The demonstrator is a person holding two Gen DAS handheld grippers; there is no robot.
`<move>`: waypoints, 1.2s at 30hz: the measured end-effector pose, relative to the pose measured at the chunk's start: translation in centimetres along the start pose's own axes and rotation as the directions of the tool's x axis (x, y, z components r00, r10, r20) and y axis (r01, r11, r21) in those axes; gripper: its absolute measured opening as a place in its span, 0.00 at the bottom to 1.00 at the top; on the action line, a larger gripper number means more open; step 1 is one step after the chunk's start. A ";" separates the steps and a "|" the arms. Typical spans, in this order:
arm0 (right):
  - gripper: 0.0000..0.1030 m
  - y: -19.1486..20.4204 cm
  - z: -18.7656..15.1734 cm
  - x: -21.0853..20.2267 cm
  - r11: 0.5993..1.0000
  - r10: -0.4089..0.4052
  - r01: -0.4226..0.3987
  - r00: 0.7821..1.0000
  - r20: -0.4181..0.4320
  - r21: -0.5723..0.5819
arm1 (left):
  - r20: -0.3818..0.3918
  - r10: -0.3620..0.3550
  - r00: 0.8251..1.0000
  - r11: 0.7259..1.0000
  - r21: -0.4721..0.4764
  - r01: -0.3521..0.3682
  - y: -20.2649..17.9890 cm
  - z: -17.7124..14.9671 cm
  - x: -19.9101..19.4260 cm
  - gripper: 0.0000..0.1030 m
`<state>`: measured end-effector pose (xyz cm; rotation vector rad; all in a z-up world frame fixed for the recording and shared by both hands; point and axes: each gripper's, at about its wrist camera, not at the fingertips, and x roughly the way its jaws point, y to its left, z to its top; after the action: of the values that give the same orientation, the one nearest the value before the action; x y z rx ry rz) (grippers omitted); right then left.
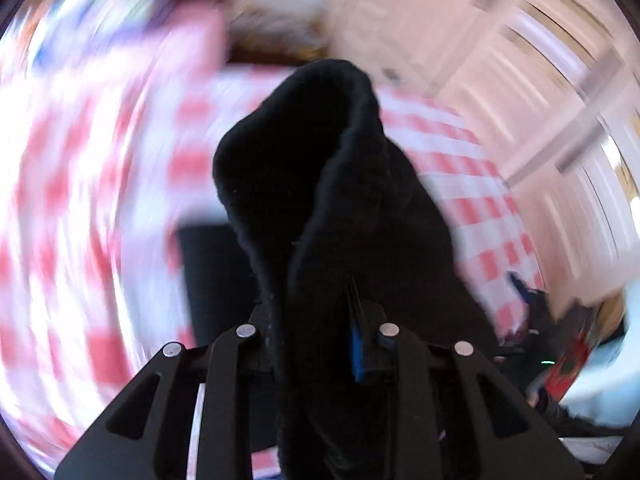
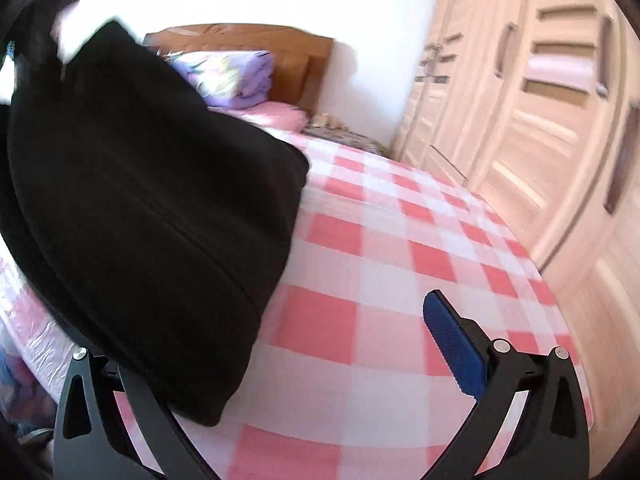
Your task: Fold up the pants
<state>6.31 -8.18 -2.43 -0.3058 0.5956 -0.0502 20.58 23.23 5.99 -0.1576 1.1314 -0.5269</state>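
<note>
The black pants [image 1: 312, 160] rise as a bunched fold straight out of my left gripper [image 1: 320, 320], which is shut on the cloth; only a strip of one blue pad [image 1: 356, 348] shows beside it. This view is smeared by motion. In the right wrist view the pants [image 2: 140, 200] hang as a broad dark panel over the left side, lifted off the checked bedspread [image 2: 380, 260]. My right gripper [image 2: 280, 320] is open wide. Its right blue pad [image 2: 456, 344] is bare, while the pants cover its left finger.
The bed carries a red-and-white checked cover [image 1: 460, 152]. A wooden headboard [image 2: 248, 40], a purple pillow [image 2: 228, 72] and a pink one [image 2: 272, 114] lie at its far end. A pale wardrobe [image 2: 540, 120] runs along the right side of the bed.
</note>
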 end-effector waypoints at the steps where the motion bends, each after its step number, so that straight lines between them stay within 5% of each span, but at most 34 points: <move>1: 0.96 0.4 -0.1 0.1 1.000 -0.009 0.009 1.000 -0.004 -0.018 | 0.002 -0.046 0.999 0.997 -0.067 0.046 3.0 -1.5 1.7 0.23; 3: 0.96 0.4 0.3 1.0 1.000 -0.006 0.005 1.000 -0.021 -0.018 | 0.079 -0.181 0.980 0.964 -0.182 0.193 7.6 -4.1 3.9 0.24; 5: 0.96 0.3 0.1 1.0 1.000 0.018 -0.018 0.999 -0.034 0.003 | 0.187 -0.297 0.937 0.915 -0.224 0.335 9.4 -5.5 3.6 0.24; 10: 0.96 0.7 -0.1 0.9 1.000 0.015 -0.015 0.999 -0.050 0.009 | 0.192 -0.237 0.952 0.944 -0.187 0.273 7.9 -5.3 2.7 0.24; 12: 0.96 0.6 -0.2 0.6 0.999 0.051 -0.050 0.996 -0.073 0.007 | 0.165 -0.196 0.967 0.955 -0.191 0.226 7.5 -5.5 2.4 0.31; 15: 0.96 0.0 -0.9 -1.3 0.982 0.187 -0.188 0.980 -0.069 -0.007 | 0.167 -0.111 0.980 0.970 -0.198 0.144 7.3 -6.7 0.8 0.51; 16: 0.96 -0.4 -1.2 -2.2 0.970 0.243 -0.244 0.968 -0.054 -0.010 | 0.171 -0.056 0.984 0.972 -0.216 0.093 7.2 -7.3 0.1 0.76; 17: 0.96 -1.1 -1.7 -3.3 0.945 0.327 -0.328 0.944 -0.034 -0.015 | 0.177 0.049 0.983 0.969 -0.246 -0.004 7.5 -8.1 -0.9 0.90; 18: 0.96 -1.4 -1.9 -4.2 0.921 0.389 -0.389 0.921 -0.020 -0.013 | 0.195 0.197 0.961 0.950 -0.279 -0.139 7.5 -8.9 -2.2 0.91; 20: 0.96 -3.4 -1.5 -5.4 0.854 0.517 -0.519 0.855 0.042 0.043 | 0.222 0.338 0.914 0.913 -0.315 -0.261 6.8 -10.2 -4.2 0.91; 24: 0.96 -6.5 2.5 -3.4 0.710 0.665 -0.674 0.737 0.121 0.203 | 0.378 0.164 0.911 0.979 -0.174 -0.104 2.2 -11.1 -6.5 0.91; 27: 0.96 -7.0 6.8 0.9 0.540 0.778 -0.777 0.607 0.158 0.324 | 0.400 0.099 0.911 0.994 0.008 -0.111 -3.4 -9.3 -5.1 0.91; 31: 0.96 -4.0 11.7 8.8 0.278 0.921 -0.830 0.372 0.111 0.483 | 0.324 0.107 0.940 0.984 0.104 -0.148 -6.9 -7.8 -0.4 0.91; 32: 0.96 -2.8 12.4 10.7 0.257 0.934 -0.812 0.347 0.080 0.523 | 0.290 0.114 0.950 0.981 0.118 -0.153 -7.0 -7.8 0.8 0.91; 34: 0.96 -0.4 13.3 15.3 0.384 0.901 -0.719 0.429 -0.065 0.579 | 0.209 0.178 0.962 0.968 0.140 -0.210 -6.8 -9.1 3.1 0.90; 36: 0.96 -0.4 14.2 17.9 0.378 0.893 -0.699 0.448 -0.040 0.607 | 0.239 0.173 0.956 0.962 0.169 -0.216 -6.9 -10.7 2.7 0.90</move>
<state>29.13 -7.17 -0.94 0.5982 1.0405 0.7397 9.70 17.49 1.75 0.0641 0.8609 -0.4274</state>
